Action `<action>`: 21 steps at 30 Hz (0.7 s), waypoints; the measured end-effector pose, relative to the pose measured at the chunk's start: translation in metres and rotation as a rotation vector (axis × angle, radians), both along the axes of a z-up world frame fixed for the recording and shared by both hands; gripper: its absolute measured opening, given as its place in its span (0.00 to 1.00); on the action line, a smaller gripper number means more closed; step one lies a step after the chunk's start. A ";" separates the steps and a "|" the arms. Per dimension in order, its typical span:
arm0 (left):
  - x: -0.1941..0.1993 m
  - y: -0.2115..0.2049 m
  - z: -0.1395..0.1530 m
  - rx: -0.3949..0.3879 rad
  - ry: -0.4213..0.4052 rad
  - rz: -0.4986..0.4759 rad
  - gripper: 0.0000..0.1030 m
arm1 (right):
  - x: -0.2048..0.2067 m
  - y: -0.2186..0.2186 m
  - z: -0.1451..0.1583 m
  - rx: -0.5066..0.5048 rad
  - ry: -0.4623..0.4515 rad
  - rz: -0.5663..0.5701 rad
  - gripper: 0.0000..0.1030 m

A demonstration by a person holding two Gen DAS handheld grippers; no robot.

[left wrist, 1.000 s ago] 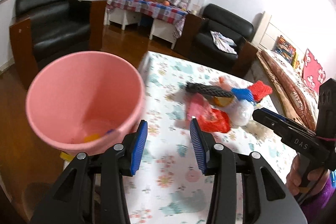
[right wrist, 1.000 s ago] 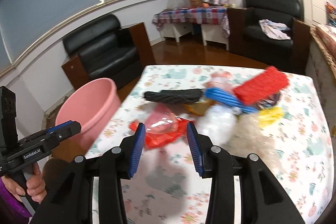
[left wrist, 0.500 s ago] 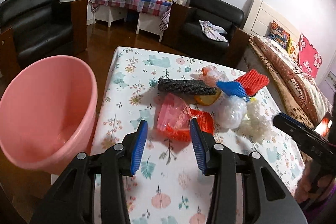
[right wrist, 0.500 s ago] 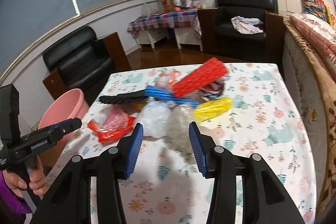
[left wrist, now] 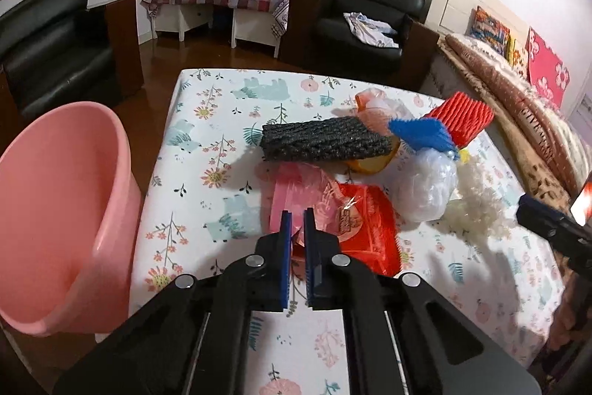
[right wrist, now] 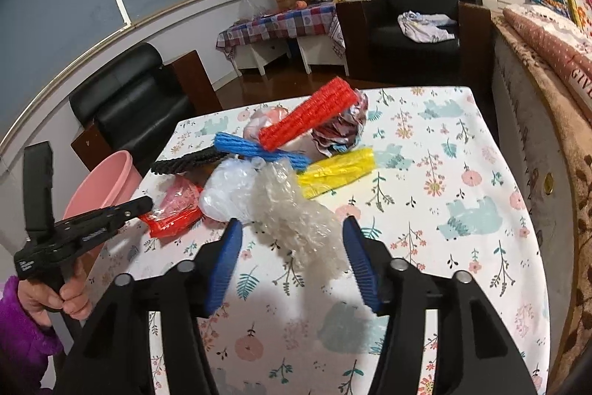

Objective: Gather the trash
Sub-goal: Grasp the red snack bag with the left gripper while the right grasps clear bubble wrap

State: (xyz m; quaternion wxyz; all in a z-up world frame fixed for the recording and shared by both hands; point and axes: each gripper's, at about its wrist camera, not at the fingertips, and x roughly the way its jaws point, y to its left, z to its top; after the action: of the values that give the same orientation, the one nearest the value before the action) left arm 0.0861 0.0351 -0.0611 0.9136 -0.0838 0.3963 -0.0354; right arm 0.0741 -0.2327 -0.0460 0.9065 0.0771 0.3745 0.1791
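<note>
Left gripper (left wrist: 296, 221) seemingly clamped on red wrapper (left wrist: 364, 228), right gripper (right wrist: 292, 239) opening

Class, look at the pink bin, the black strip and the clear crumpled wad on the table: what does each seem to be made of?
Pink bin: likely moulded plastic, smooth with a soft sheen. Black strip: probably foam netting, matte with a woven, ribbed texture. Clear crumpled wad: thin plastic film, translucent, glossy and finely creased.

A brown blanket (right wrist: 581, 76) at the right edge reads "GIVE".
</note>
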 end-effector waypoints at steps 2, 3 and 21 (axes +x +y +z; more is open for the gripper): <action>-0.006 0.003 0.004 -0.042 0.002 -0.011 0.03 | 0.003 0.000 -0.003 0.003 0.013 -0.001 0.56; -0.009 0.003 0.006 -0.053 0.001 -0.018 0.03 | 0.005 0.000 -0.005 0.003 0.020 -0.001 0.56; -0.063 0.009 0.036 -0.118 -0.051 -0.023 0.03 | 0.013 0.008 -0.031 -0.073 0.088 -0.020 0.19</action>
State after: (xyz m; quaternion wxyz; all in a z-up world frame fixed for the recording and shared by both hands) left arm 0.0233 0.0444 -0.0251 0.9164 -0.1319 0.3711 -0.0713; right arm 0.0876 -0.2251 -0.0771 0.8932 0.0556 0.4193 0.1526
